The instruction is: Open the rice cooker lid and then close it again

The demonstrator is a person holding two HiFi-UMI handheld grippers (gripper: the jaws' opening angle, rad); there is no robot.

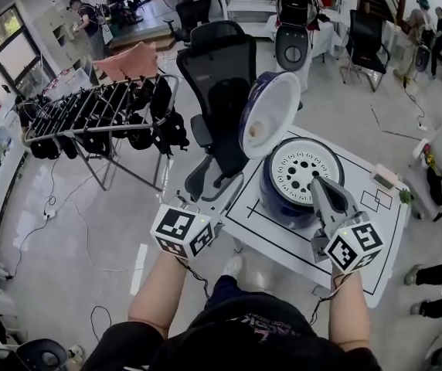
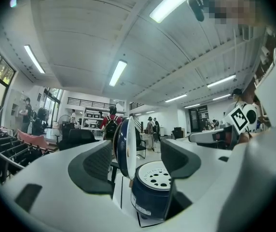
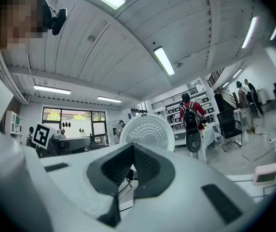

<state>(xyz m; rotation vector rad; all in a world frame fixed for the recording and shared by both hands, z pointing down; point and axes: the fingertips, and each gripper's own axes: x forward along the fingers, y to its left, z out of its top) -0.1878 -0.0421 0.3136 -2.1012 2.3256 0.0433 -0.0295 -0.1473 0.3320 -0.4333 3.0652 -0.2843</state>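
Observation:
The dark blue rice cooker (image 1: 298,184) stands on the white table (image 1: 279,242) with its lid (image 1: 271,113) swung upright at the back left, so the white perforated inner plate shows. My left gripper (image 1: 225,199) is open at the table's left edge, short of the cooker. In the left gripper view the cooker (image 2: 150,195) and its lid (image 2: 123,146) appear between the spread fingers (image 2: 97,166), untouched. My right gripper (image 1: 316,182) is shut and empty, its tip over the cooker's front right rim. In the right gripper view the lid's inside (image 3: 147,129) rises behind the closed gripper (image 3: 133,166).
A black office chair (image 1: 221,91) stands right behind the table. A drying rack with dark clothes (image 1: 97,118) is at the left. A small white device (image 1: 383,176) lies on the table's right side. Several people and more chairs are far back.

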